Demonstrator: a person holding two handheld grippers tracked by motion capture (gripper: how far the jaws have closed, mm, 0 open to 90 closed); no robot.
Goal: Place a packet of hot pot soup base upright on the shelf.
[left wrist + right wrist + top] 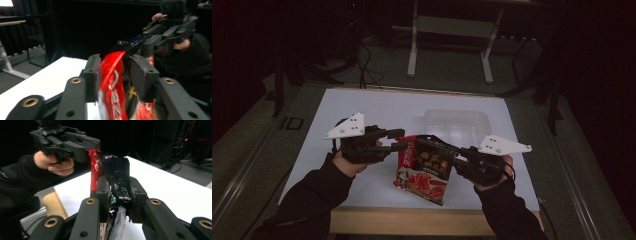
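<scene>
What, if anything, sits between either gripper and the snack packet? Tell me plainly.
Nothing visible does. The left gripper is shut on the red edge of the snack packet, and the right gripper is shut on its black top edge. The clear plastic tray lies behind, apart from both.

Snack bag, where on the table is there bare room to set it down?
Bare white table lies left of the clear tray and along the far left edge. The middle is crowded: the snack bag hangs between the left gripper and right gripper.
</scene>
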